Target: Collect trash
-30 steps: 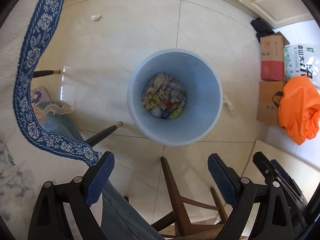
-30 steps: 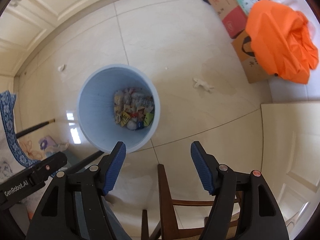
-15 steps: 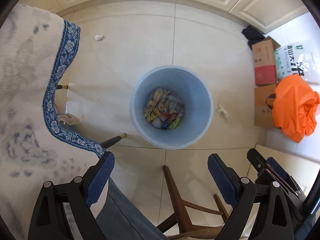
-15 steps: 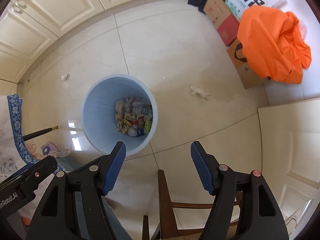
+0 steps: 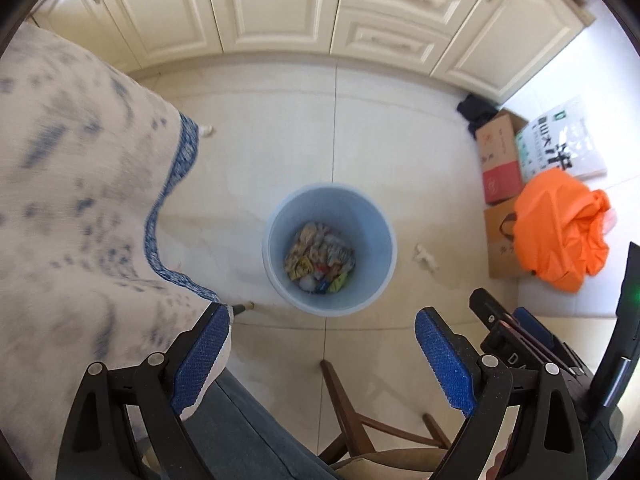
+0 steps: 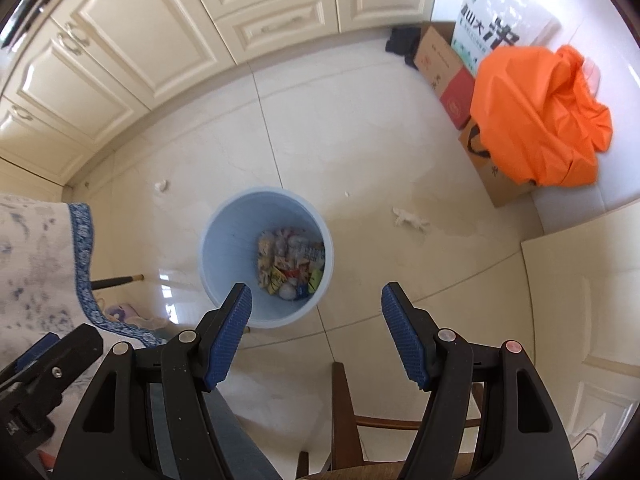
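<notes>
Both views look almost straight down onto a pale tiled floor (image 5: pixel 280 152). The left hand-held gripper (image 5: pixel 322 354) has its jaws spread wide with nothing between them; the right hand-held gripper (image 6: pixel 316 330) also stands open and empty, its jaws somewhat narrower.

A light blue bin (image 5: pixel 376 236) stands on the floor well out from the cream cabinets (image 5: pixel 280 4), with bare tile all round it. Wrappers (image 5: pixel 320 258) cover its bottom, far below the rim.

Two bits of trash lie loose on the floor: a crumpled white scrap (image 6: pixel 408 218) near the bin, on the side toward the boxes, and a smaller white scrap (image 6: pixel 161 186) nearer the cabinets' foot.

A blue-bordered tablecloth (image 5: pixel 80 220) overhangs the left of the floor, its edge close to the bin. Cardboard boxes (image 5: pixel 500 160) and an orange bag (image 5: pixel 560 228) crowd the right wall. A wooden chair (image 6: pixel 344 412) frame sits directly below the grippers.
</notes>
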Demonstrator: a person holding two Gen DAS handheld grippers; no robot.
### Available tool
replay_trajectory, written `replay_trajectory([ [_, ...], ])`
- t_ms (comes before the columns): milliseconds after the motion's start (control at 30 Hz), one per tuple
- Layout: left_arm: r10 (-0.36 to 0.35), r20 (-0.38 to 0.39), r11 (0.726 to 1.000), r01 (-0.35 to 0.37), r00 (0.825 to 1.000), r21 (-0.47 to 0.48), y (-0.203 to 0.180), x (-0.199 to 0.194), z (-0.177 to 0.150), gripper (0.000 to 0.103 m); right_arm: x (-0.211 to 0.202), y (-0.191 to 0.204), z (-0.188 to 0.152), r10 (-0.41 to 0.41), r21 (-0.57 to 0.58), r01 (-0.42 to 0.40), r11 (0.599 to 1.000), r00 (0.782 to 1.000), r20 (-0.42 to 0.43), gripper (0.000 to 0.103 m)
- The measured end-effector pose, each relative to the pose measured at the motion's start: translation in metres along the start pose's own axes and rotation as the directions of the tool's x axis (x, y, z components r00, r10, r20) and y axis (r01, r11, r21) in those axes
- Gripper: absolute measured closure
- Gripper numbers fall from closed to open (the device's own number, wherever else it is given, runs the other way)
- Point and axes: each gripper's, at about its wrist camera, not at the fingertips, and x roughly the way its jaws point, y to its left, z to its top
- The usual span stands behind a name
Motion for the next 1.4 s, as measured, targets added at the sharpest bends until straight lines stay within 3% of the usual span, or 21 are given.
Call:
replay_trajectory([
  [467, -0.023, 0.190, 0.999, 0.016, 0.982, 0.038, 0.011, -0.106, -0.084, 0.012, -0.090, 0.013, -0.018, 0.084, -0.046, -0.076, 0.996, 0.975, 0.206, 0.034],
  [633, -0.019, 0.273, 0.999, 0.009, 0.962, 0.039, 0.020, -0.144, -0.116, 0.012, -0.117, 0.026, -0.029, 0.144, -0.079, -0.129, 0.989, 0.961, 0.238, 0.033],
  [1033, -0.044, 0.414, 0.998, 0.061, 0.909, -0.028, 0.086, -0.218, -0.194, 0.011, -0.180, 0.076, -0.051, 0.207, -0.215, -0.132, 0.968, 0.901, 0.380, 0.033],
  [1167, 0.000, 0.453, 0.995, 0.043, 0.891, -0.085, 0.110, -0.239, -0.223, 0.011, -0.193, 0.093, -0.060, 0.241, -0.272, -0.136, 0.953, 0.884, 0.400, 0.033],
  [1300, 0.103, 0.484, 0.987, -0.029, 0.869, -0.157, 0.121, -0.258, -0.257, 0.011, -0.203, 0.114, -0.069, 0.270, -0.334, -0.132, 0.933, 0.870, 0.413, 0.033],
  [1400, 0.130, 0.493, 0.979, -0.032, 0.860, -0.202, 0.130, -0.267, -0.283, 0.011, -0.207, 0.129, -0.077, 0.296, -0.380, -0.132, 0.915, 0.861, 0.414, 0.030],
])
